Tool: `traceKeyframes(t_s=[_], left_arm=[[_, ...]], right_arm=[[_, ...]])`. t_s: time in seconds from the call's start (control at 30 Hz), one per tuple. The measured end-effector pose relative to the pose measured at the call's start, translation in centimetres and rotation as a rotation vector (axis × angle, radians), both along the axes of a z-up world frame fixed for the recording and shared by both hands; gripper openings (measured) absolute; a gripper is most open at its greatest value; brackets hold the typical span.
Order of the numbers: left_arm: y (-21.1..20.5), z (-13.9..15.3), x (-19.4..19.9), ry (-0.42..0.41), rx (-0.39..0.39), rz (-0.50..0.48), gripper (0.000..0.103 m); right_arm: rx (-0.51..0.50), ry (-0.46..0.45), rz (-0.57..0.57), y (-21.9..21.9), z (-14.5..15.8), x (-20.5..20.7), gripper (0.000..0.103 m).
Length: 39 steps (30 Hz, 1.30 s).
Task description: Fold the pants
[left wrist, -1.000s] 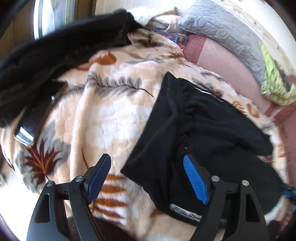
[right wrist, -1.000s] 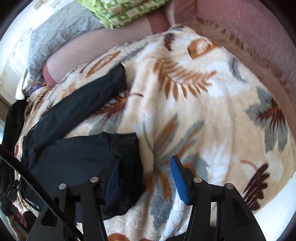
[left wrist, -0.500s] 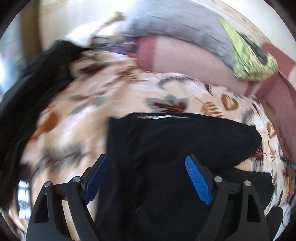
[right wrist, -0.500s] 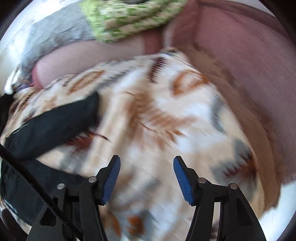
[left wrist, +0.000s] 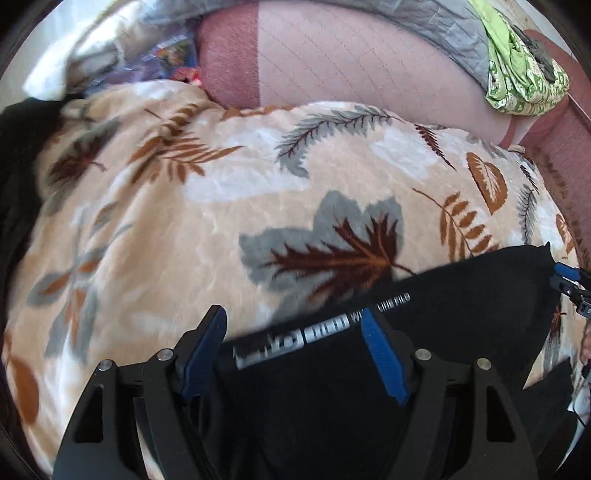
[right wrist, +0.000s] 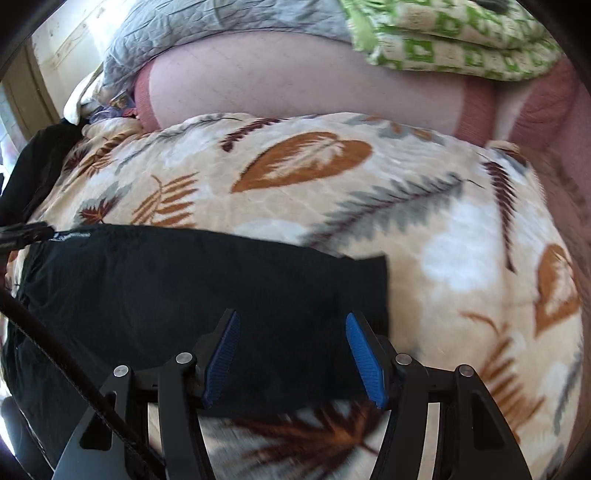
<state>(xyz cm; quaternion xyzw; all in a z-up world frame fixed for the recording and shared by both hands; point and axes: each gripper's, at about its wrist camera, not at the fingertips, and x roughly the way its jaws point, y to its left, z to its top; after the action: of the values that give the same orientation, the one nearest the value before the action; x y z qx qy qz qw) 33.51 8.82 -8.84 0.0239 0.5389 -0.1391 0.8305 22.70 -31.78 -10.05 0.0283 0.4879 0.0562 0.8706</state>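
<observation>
The black pants (left wrist: 461, 295) lie stretched across the leaf-print blanket. Their waistband with white lettering (left wrist: 325, 330) runs between the fingers of my left gripper (left wrist: 293, 332). That gripper's jaws are closing, but the blue pads stand apart from the cloth. In the right wrist view the pants (right wrist: 184, 280) reach from the left edge to a squared end. My right gripper (right wrist: 293, 332) hovers open over that end with fabric below the gap. A blue fingertip (left wrist: 565, 272) of the right gripper shows at the far right of the left wrist view.
The beige leaf-print blanket (left wrist: 221, 221) covers the bed. Behind it lie a pink bolster (left wrist: 351, 62), a grey quilt (left wrist: 424, 22) and a green patterned cloth (left wrist: 517, 81). Another dark garment (left wrist: 18, 166) sits at the left edge. A black cable (right wrist: 74, 369) crosses the lower left.
Both grippers swept sideways over the bed and rolled. The left one went from the pants' side to the waistband. The right one left the bunched fabric, crossed bare blanket and now sits over the leg end.
</observation>
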Motion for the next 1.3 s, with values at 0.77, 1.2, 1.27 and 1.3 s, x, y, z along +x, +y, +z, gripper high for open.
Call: traceKeyframes(t_s=[0.77, 1.2, 1.27, 1.3], left_arm=[[-6.0, -1.9, -1.8, -0.009, 0.132, -0.382, 0.018], [-6.1, 2.8, -7.5, -0.144, 0.134, -0.314, 0.013], [-5.8, 4.2, -9.4, -0.174, 0.116, -0.3, 0.013], [-5.6, 4.8, -10.6, -0.187, 0.102, -0.291, 0.012]], right_arm=[[-0.052, 0.115, 0.345, 6.1, -3.5, 9.0, 0.064], [0.026, 0.03, 0.281, 6.1, 0.8, 4.5, 0.005], [0.033, 0.005, 0.275, 6.2, 2.1, 3.0, 0.005], [0.032, -0.005, 0.272, 6.3, 2.6, 2.2, 0.005]])
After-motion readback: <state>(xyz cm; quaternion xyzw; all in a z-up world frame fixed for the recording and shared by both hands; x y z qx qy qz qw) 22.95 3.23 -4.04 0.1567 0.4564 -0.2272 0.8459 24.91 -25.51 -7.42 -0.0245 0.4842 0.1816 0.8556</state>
